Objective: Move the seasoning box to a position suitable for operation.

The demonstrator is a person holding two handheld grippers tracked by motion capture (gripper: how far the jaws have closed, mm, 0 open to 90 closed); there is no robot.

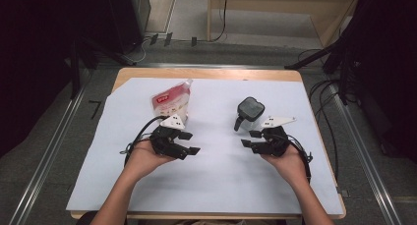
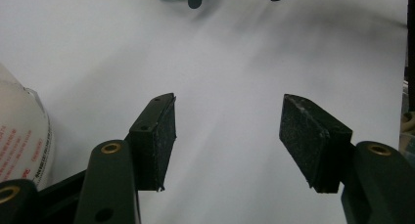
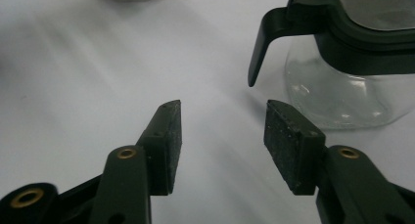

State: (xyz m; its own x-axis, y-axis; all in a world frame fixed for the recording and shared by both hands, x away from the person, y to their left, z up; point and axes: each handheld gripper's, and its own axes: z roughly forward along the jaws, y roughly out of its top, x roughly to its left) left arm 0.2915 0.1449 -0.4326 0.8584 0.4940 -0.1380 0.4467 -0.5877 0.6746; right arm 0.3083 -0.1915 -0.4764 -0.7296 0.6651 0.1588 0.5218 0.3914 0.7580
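Standing on the white sheet, the glass jug point(image 1: 249, 112) sits just ahead of the right gripper point(image 1: 248, 138), a little toward the middle of the table; in the right gripper view the jug point(image 3: 342, 87) shows a clear, rounded glass body, a dark plastic lid and collar, and a curved black handle that hangs down toward the jaws. The right gripper point(image 3: 222, 138) has its jaws apart with only bare sheet between them, holding nothing. The left gripper point(image 1: 189, 142) likewise stands open and empty; in its own view the left gripper point(image 2: 227, 136) shows rough, grainy black pads set on smooth dark arms with brass-coloured rivets. Just beyond the left gripper the pouch point(image 1: 170, 100) stands upright, soft and pale with a red printed top; its rounded white side with red lettering shows as the pouch point(image 2: 22, 141) at the edge of the left gripper view. The white sheet point(image 1: 216, 185) is smooth and matte and covers nearly the whole table point(image 1: 206, 73), whose light wooden edge shows at the far side. Around it lies a grey floor point(image 1: 59, 151) with metal rails and loose black cables, and dark equipment stands at either side.
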